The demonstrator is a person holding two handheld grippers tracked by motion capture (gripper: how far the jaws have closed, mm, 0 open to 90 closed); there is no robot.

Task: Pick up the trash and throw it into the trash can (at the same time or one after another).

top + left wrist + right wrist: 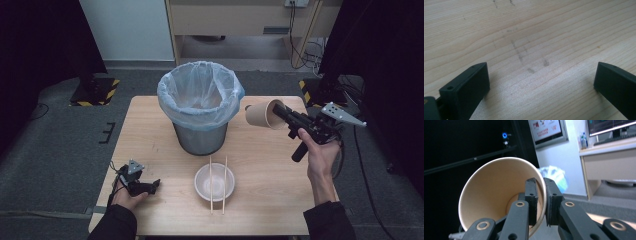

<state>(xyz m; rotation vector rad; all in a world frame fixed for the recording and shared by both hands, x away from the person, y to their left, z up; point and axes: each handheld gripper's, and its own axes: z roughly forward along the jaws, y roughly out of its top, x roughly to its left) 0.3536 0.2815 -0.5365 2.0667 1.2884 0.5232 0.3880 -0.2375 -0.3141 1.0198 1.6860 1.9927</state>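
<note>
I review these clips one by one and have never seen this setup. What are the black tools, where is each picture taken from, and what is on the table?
A person holds a hand-operated two-jaw gripper in each hand. The high view looks down on a wooden table with a bag-lined bin and a white bowl with chopsticks across it. The other pictures come from cameras riding on the grippers. The left gripper rests open over bare wood. The right gripper pinches the wall of a brown paper cup, raised beside the bin.

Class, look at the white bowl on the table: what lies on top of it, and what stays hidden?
Two wooden chopsticks lie side by side across the white bowl. Its inside looks empty. The table beneath it is covered.
</note>
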